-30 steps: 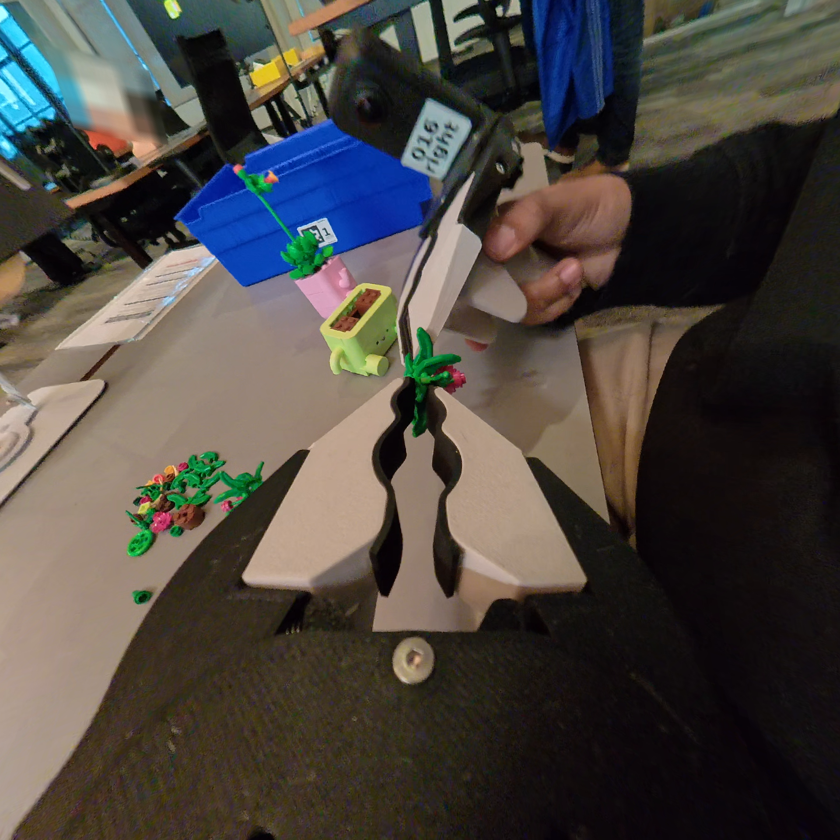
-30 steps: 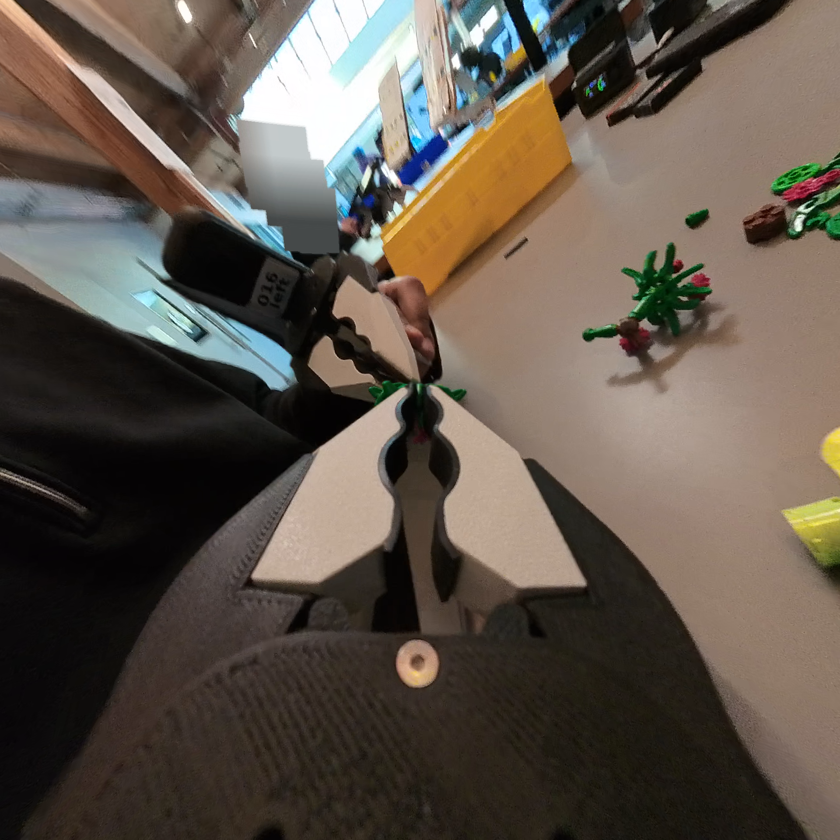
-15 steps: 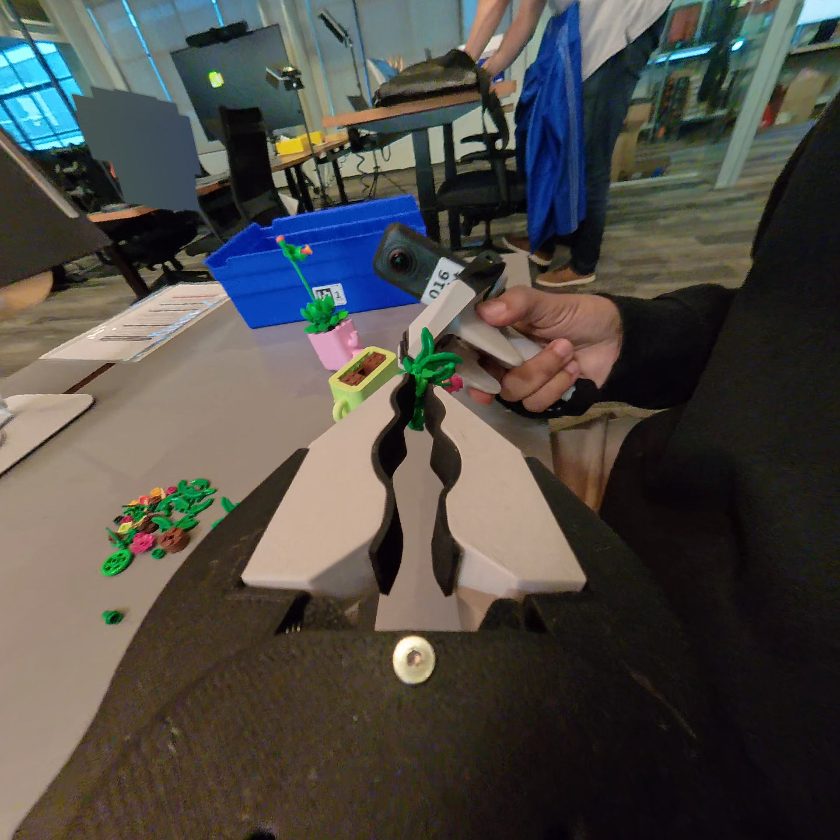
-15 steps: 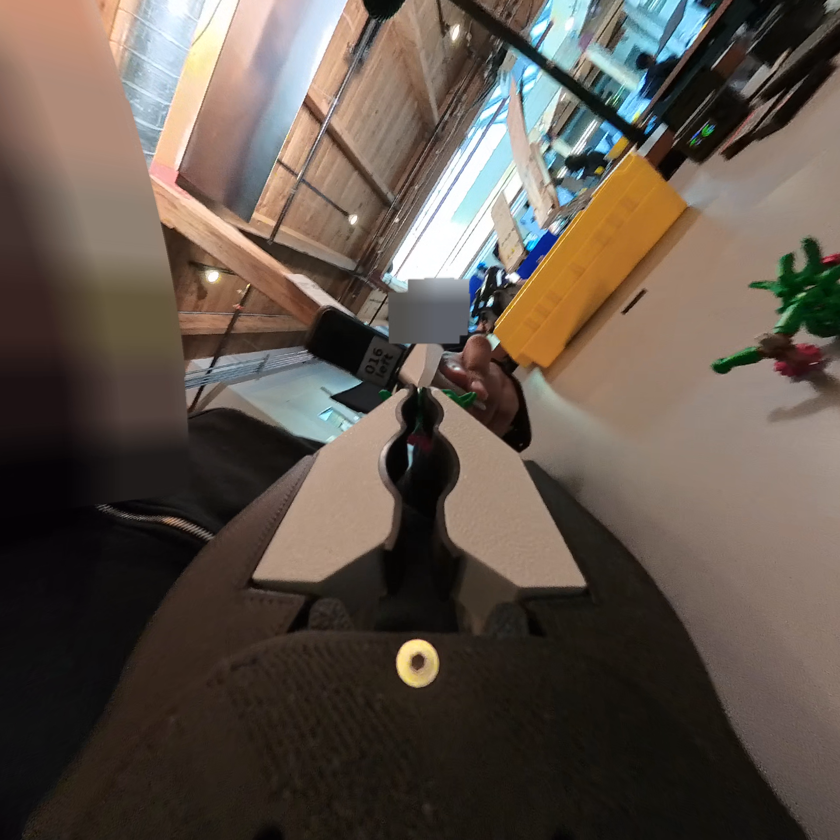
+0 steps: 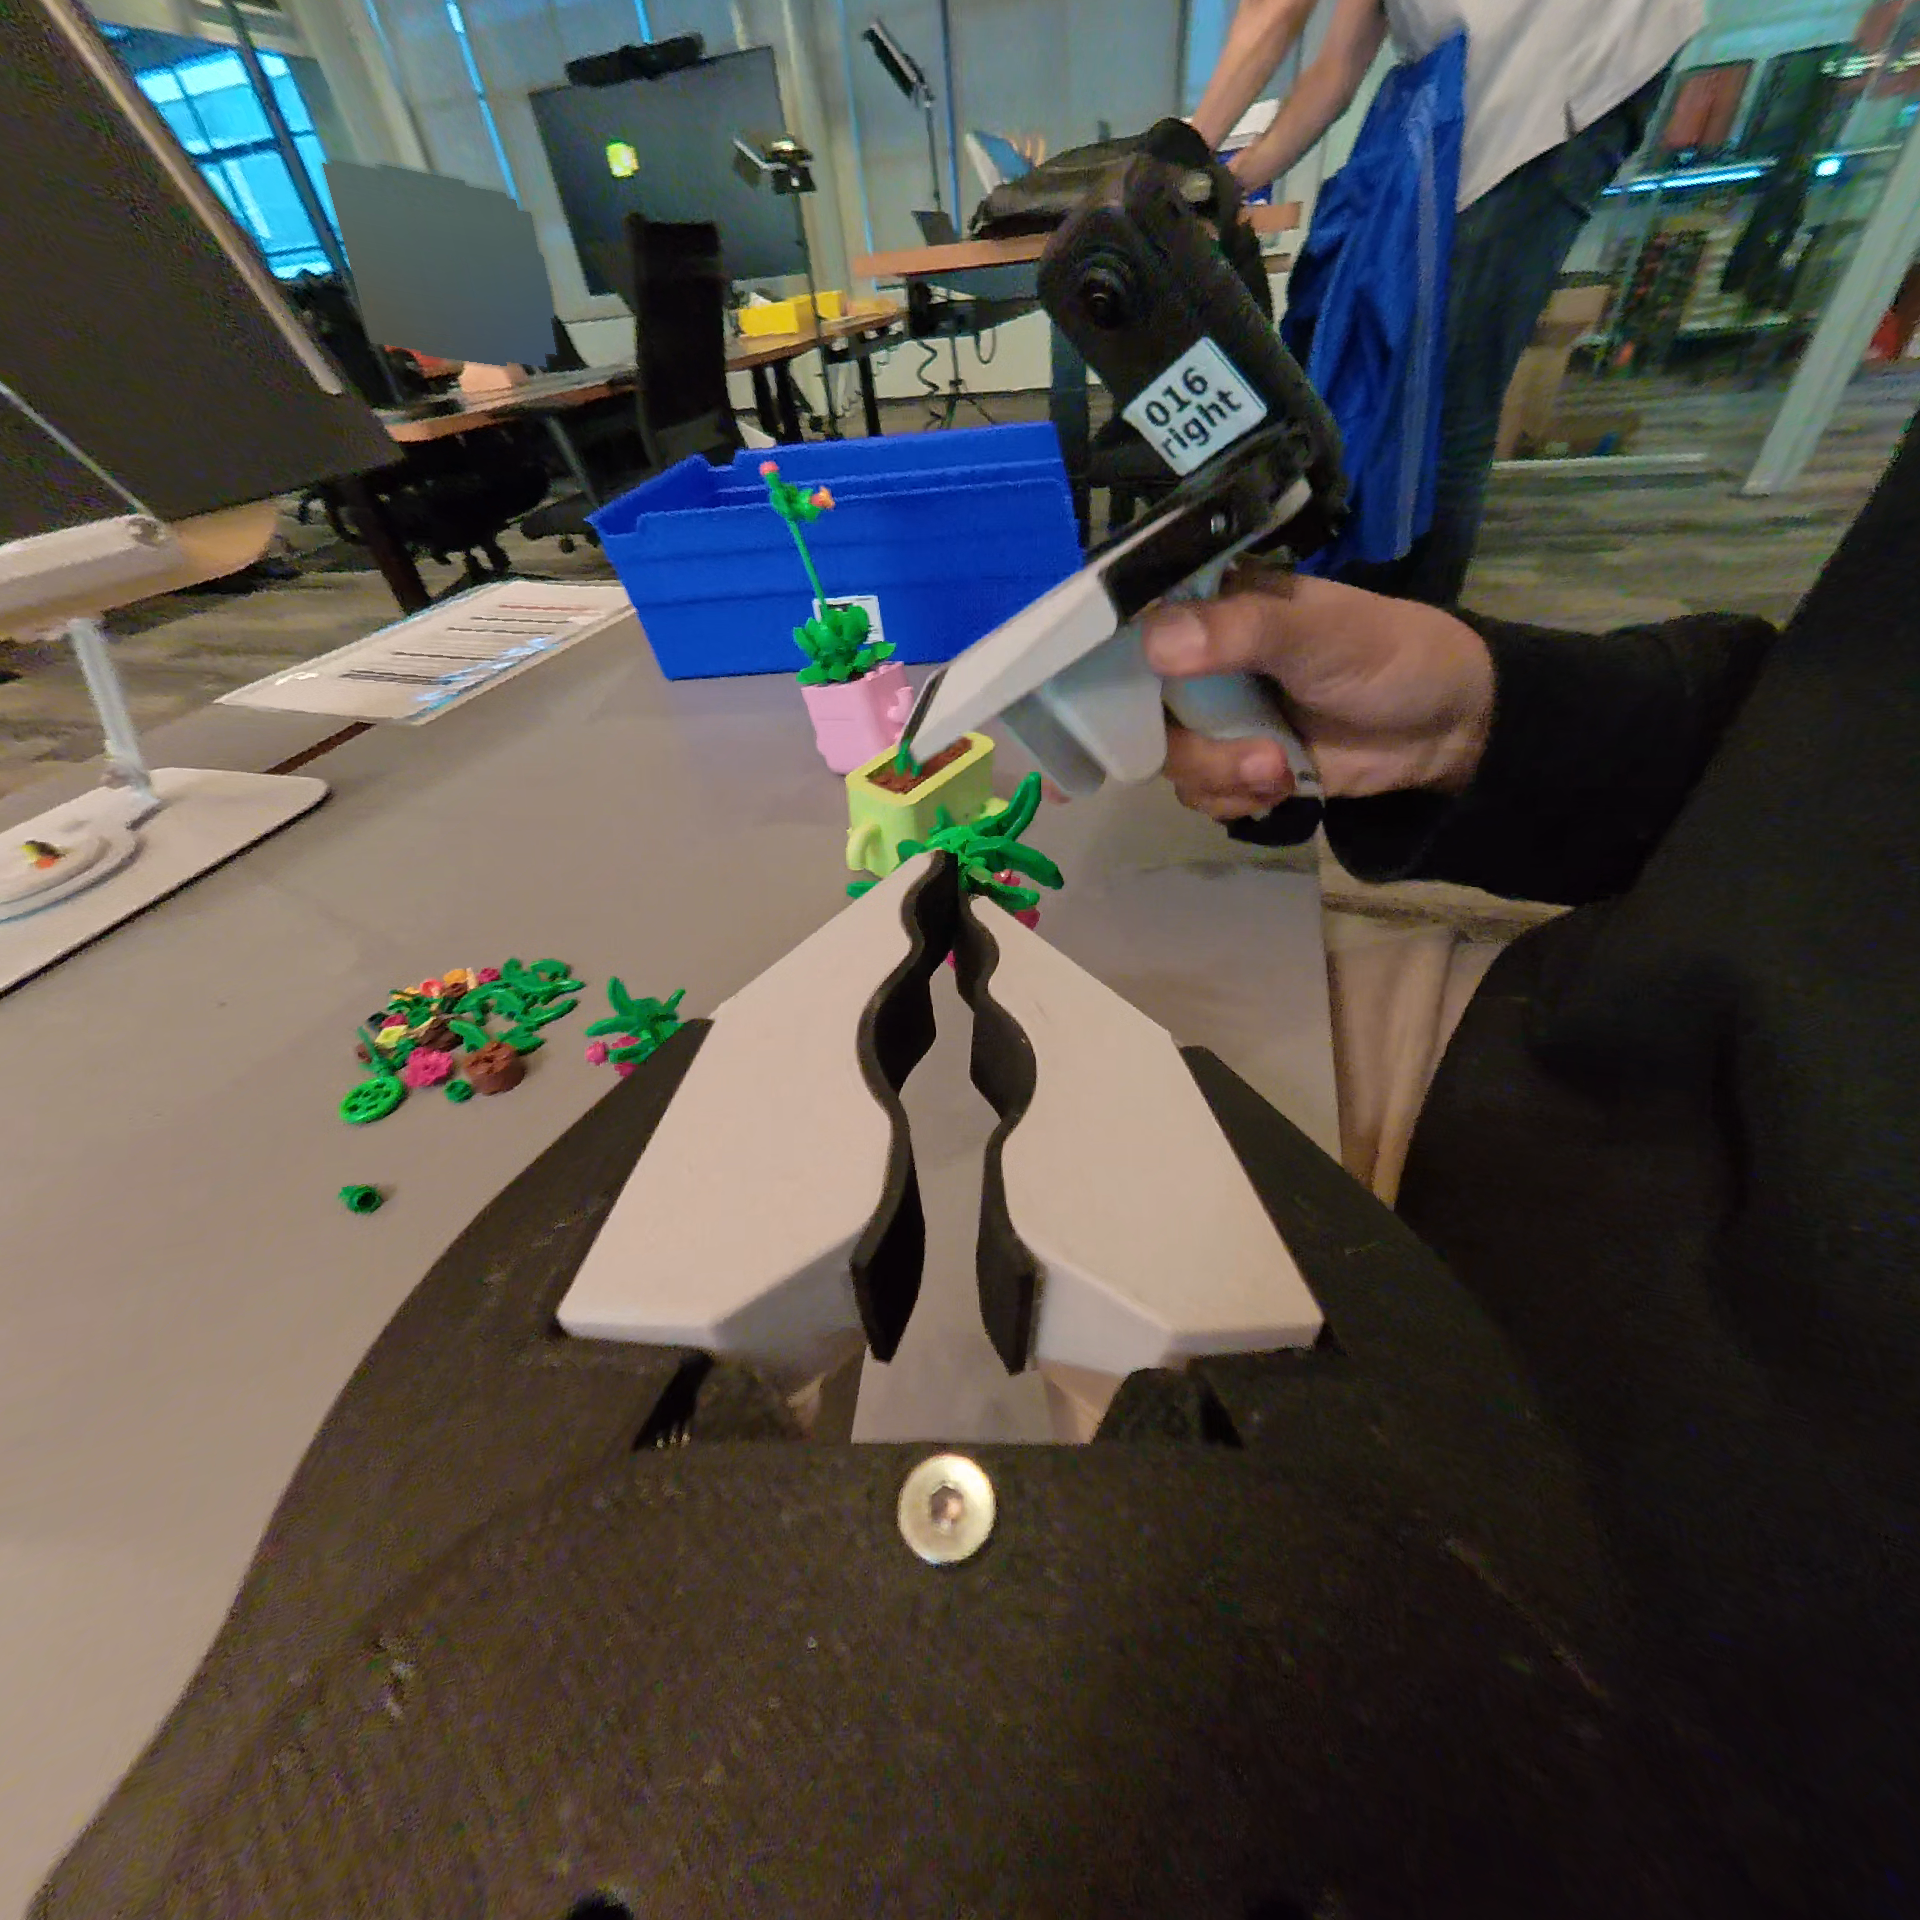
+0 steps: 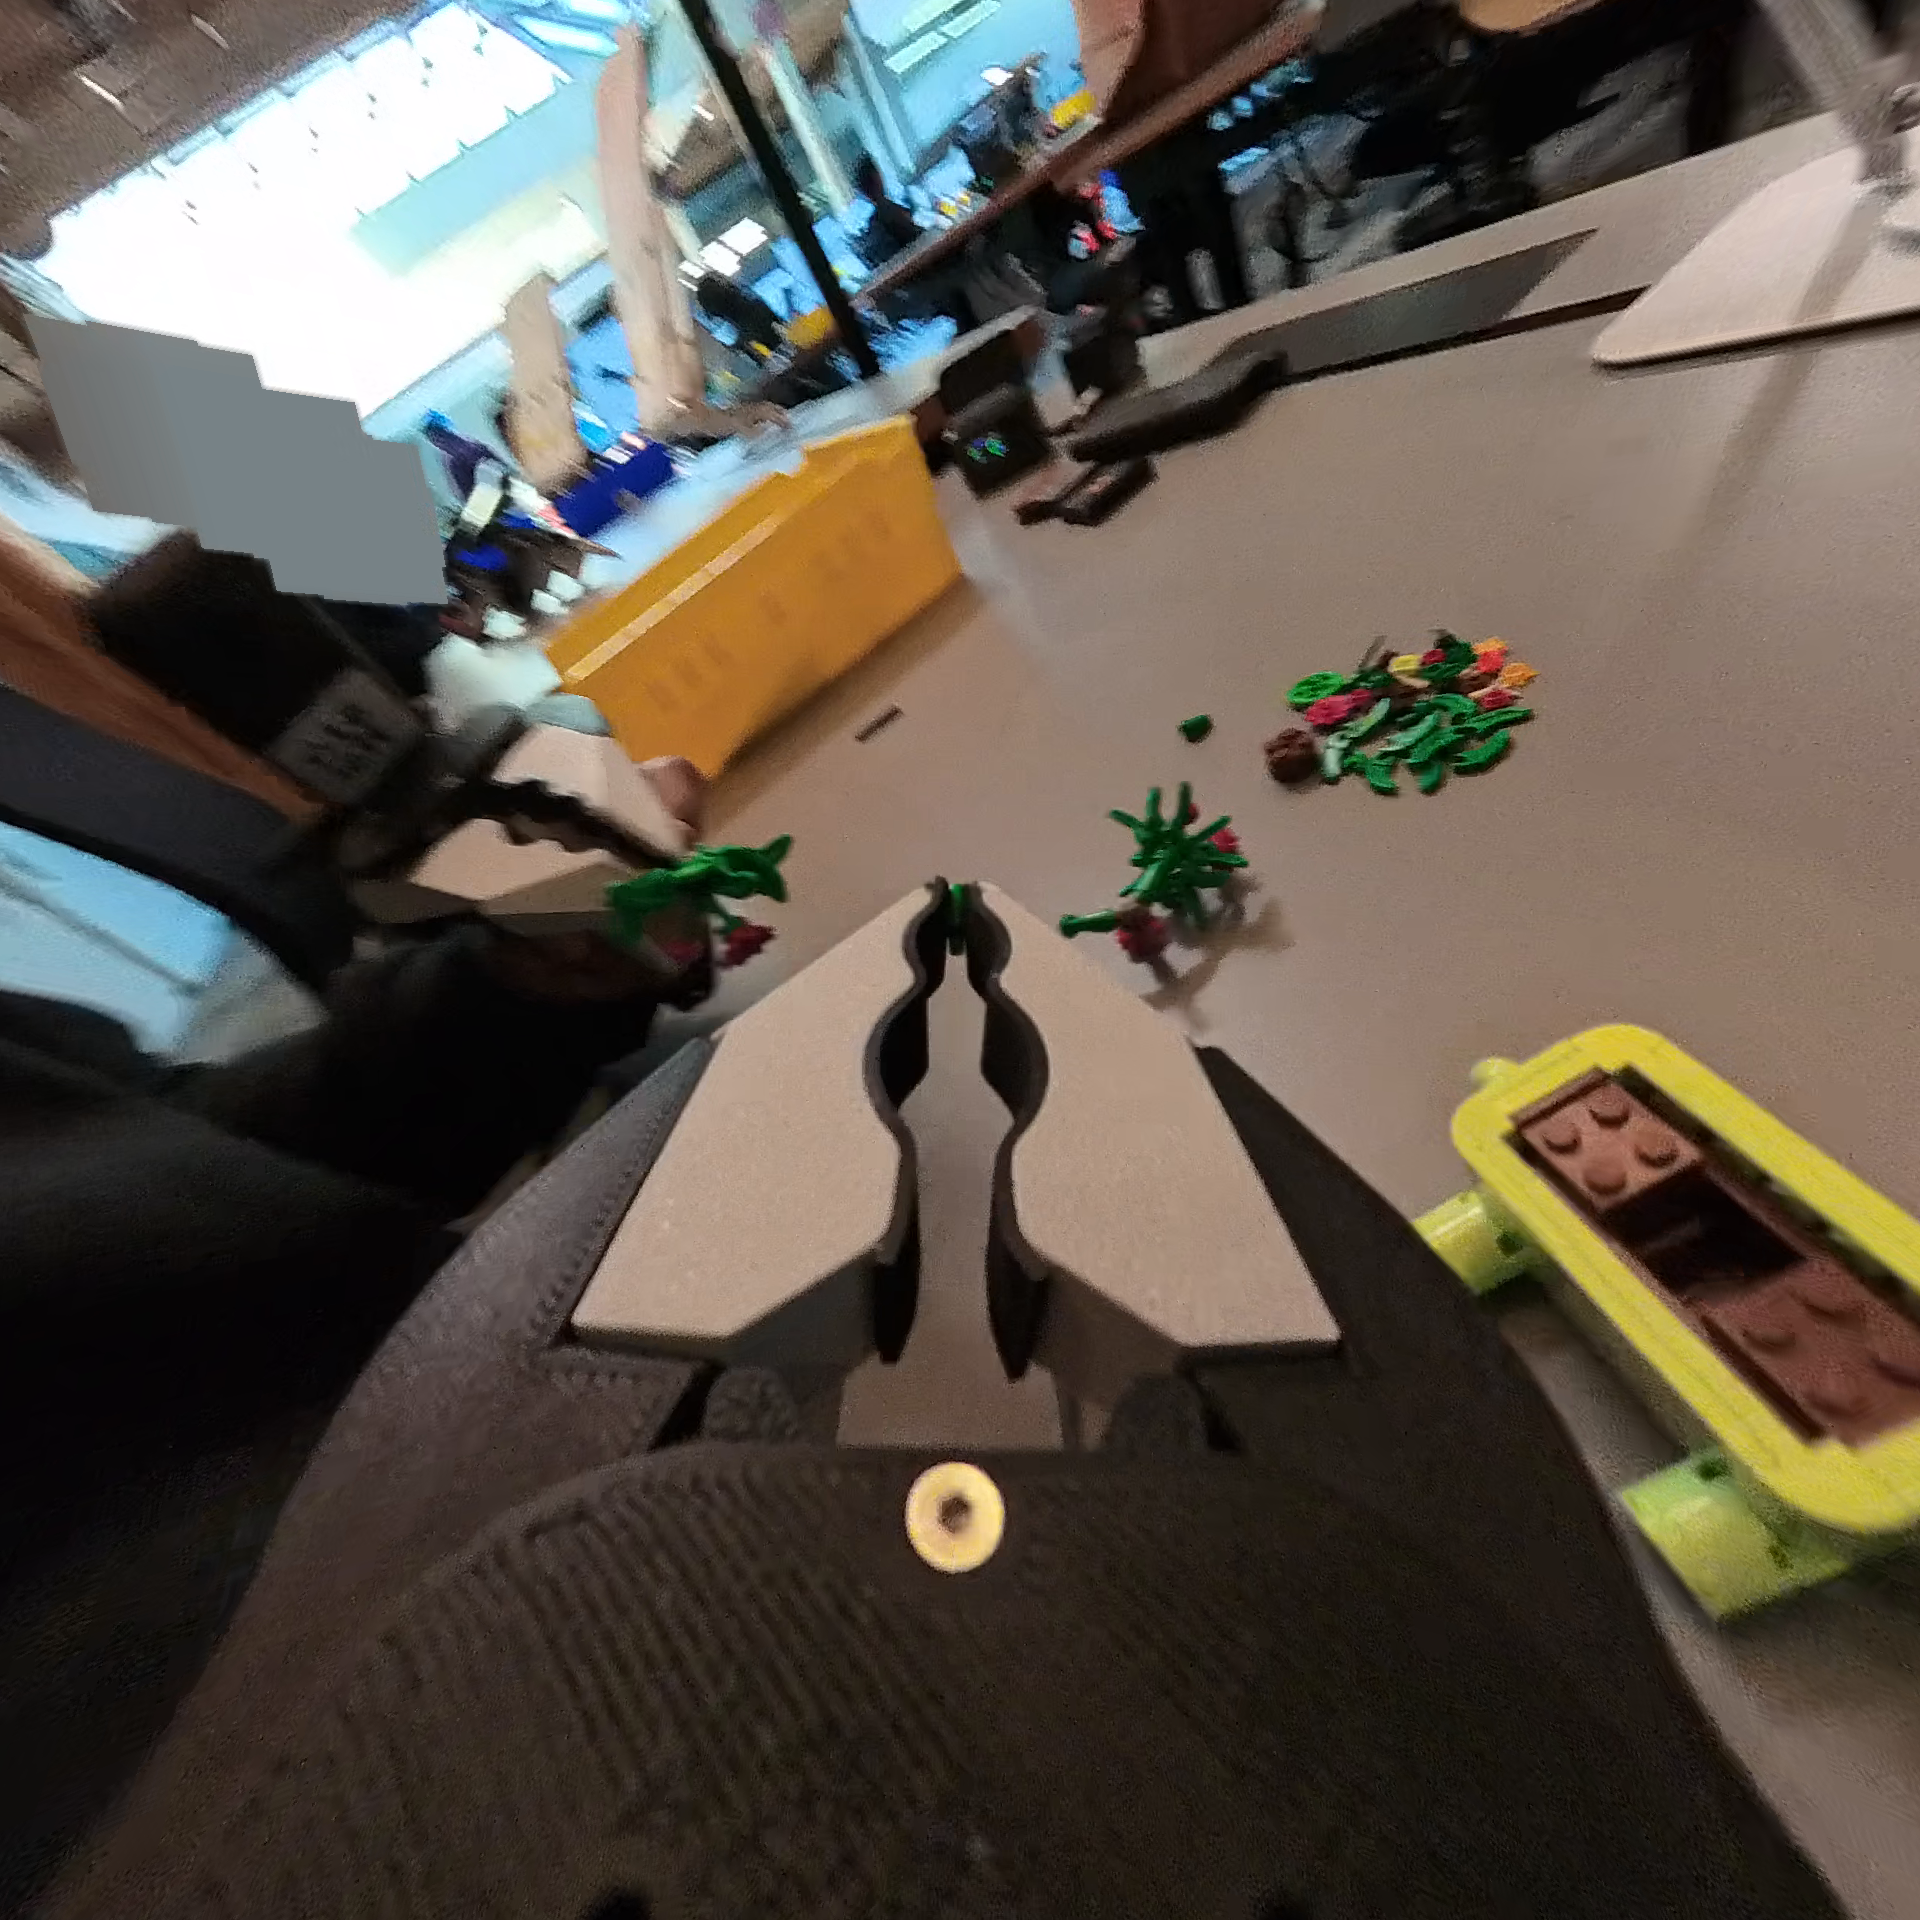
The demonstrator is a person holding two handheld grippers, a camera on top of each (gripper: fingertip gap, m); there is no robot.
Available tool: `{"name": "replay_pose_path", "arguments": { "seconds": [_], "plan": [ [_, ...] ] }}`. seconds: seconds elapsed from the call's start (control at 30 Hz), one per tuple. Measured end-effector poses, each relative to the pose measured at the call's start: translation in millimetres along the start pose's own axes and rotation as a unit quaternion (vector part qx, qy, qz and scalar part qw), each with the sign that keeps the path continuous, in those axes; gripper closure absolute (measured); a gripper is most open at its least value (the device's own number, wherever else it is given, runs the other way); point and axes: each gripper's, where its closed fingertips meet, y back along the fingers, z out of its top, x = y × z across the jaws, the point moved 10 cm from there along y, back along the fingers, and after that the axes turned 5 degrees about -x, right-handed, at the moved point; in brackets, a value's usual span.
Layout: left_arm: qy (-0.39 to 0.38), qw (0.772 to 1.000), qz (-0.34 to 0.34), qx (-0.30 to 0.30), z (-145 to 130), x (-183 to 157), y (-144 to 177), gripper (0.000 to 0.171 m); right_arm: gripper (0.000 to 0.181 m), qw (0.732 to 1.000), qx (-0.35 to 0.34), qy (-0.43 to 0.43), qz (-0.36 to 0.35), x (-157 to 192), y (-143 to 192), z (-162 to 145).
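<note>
My left gripper is shut on a green toy plant with pink flowers and holds it above the grey table. My right gripper is shut on a small green stem. In the left wrist view the right gripper holds this stem tip-down just over the brown bricks inside a lime-green toy pot. The lime pot lies at the lower right of the right wrist view. The left gripper with its plant shows there, blurred, to the left.
A pink pot with a tall flower stands behind the lime pot, before a blue bin. A pile of loose toy pieces, another plant cluster, a yellow bin and a stand base are on the table. My hands' fingertips stand some 8 centimeters from each other.
The right gripper has drawn away from the plant in my left gripper with a green stem in it and has moved over the lime pot. The left gripper still holds the plant.
</note>
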Motion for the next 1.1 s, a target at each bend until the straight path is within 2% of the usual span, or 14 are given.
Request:
{"name": "replay_pose_path", "arguments": {
  "seconds": [0.1, 0.2, 0.37, 0.63, 0.8, 0.97, 1.1],
  "plan": [
    [0.005, 0.999, 0.032, 0.003, -1.9, 6.1, 2.6, 0.171, 0.181, 0.995, 0.025, 0.059, -0.071, -0.7, -30.8, -6.1],
    [0.017, 0.993, 0.11, 0.041, -12.1, 21.6, 2.9, 0.171, 0.181, 0.983, 0.078, 0.093, -0.138, -12.9, -59.6, -9.6],
    [0.069, 0.988, 0.131, 0.035, -19.8, 31.3, 5.9, 0.171, 0.181, 0.965, 0.084, 0.105, -0.225, -37.2, -96.6, 5.3],
    [0.102, 0.986, 0.131, 0.01, -20.0, 37.3, 12.5, 0.171, 0.181, 0.968, 0.073, -0.001, -0.242, -71.1, -135.0, 8.8],
    [0.115, 0.985, 0.131, 0.002, -20.4, 39.5, 16.6, 0.171, 0.172, 0.968, 0.029, -0.007, -0.248, -71.2, -127.7, 13.1],
    [0.12, 0.984, 0.129, 0.005, -20.8, 40.5, 15.9, 0.171, 0.173, 0.973, 0.023, -0.036, -0.227, -71.7, -126.2, 11.2],
    [0.113, 0.985, 0.131, 0.013, -20.8, 39.3, 14.1, 0.171, 0.164, 0.982, -0.031, 0.007, -0.186, -54.7, -115.9, 16.8]
  ]
}}
